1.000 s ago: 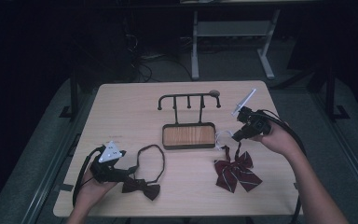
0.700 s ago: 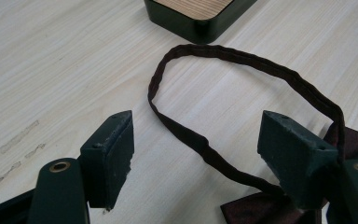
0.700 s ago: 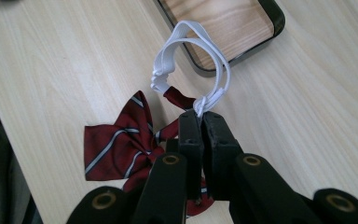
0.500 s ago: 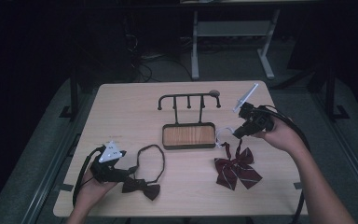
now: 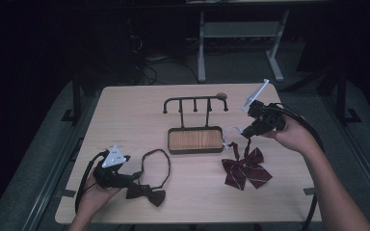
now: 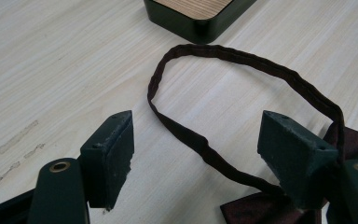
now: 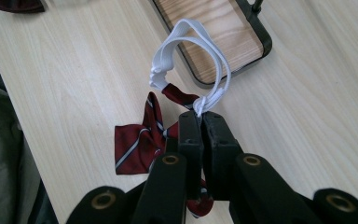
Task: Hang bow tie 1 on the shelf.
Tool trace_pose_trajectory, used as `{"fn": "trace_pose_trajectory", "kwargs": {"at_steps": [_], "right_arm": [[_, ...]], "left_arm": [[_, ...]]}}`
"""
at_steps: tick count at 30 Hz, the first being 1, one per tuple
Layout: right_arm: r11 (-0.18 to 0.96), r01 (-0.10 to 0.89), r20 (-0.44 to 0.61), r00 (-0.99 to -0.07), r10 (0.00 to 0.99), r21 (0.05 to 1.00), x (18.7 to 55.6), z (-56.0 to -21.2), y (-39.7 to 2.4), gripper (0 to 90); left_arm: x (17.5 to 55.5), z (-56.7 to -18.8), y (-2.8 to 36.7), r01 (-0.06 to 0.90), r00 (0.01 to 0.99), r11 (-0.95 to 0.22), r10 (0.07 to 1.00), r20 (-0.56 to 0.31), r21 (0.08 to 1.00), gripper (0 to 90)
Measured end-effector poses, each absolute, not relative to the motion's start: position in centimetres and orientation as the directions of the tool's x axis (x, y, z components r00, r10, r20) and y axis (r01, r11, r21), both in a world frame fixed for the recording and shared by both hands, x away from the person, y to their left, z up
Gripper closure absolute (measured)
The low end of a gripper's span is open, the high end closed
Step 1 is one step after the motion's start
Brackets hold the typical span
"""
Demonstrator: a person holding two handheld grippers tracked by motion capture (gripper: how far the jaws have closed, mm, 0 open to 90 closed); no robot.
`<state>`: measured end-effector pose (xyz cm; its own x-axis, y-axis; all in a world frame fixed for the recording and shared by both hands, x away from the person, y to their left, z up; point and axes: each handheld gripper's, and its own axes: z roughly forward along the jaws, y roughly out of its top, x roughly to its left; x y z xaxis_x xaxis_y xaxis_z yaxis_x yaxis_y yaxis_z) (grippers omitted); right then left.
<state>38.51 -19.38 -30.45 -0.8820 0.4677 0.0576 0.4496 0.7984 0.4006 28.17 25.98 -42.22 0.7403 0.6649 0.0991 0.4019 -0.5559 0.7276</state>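
My right gripper is shut on the white elastic strap of a red striped bow tie. It holds the strap just right of the wooden stand base, and the bow trails below it onto the table. My left gripper rests open at the front left. The dark bow tie lies at its tips, and that tie's dark neck loop runs between the open fingers, untouched.
A black hook rack rises from the stand's base near the table's middle. The light wood table ends close behind the rack. Dark floor and a desk frame lie beyond.
My right gripper has risen a little with the white strap, drawing the red bow tie slightly up and toward the stand. The left gripper has stayed put.
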Motion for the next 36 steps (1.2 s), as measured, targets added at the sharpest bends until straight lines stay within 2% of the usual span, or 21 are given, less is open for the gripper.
{"fn": "trace_pose_trajectory", "kwargs": {"at_steps": [36], "right_arm": [[0.814,0.394,0.01,-0.902,0.431,0.427,38.8,-26.3,-17.9,86.6]], "left_arm": [[28.3,-42.3,26.3,0.403,0.737,-0.55,0.669,0.098,0.732,27.5]]}}
